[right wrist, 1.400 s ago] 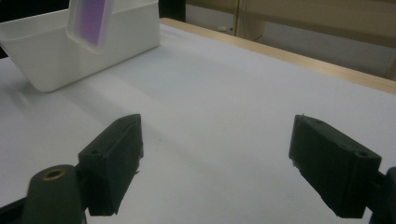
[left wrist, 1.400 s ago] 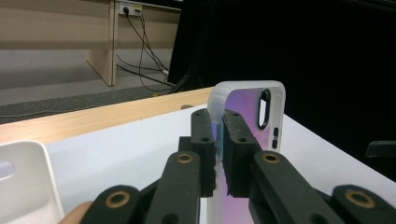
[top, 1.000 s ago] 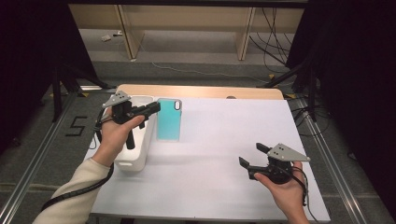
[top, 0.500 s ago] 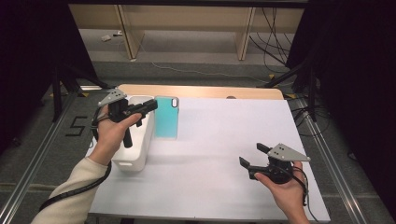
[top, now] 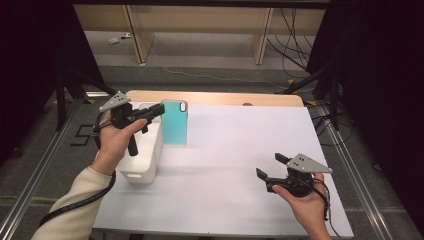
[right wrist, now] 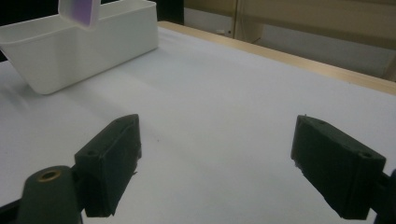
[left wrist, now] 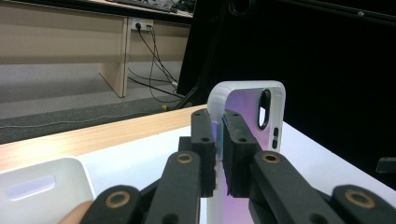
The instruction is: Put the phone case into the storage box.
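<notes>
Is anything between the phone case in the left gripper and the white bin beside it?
Nothing visible. The left gripper is shut on the phone case, held in the air just right of the white bin, whose open top shows nothing inside from the high view.

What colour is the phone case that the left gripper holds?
The phone case is turquoise with a pale rim, clearest in the high view.

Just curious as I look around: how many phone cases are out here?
1. The phone case is held off the table by the left gripper, beside the white bin. More could lie hidden inside the bin.
</notes>
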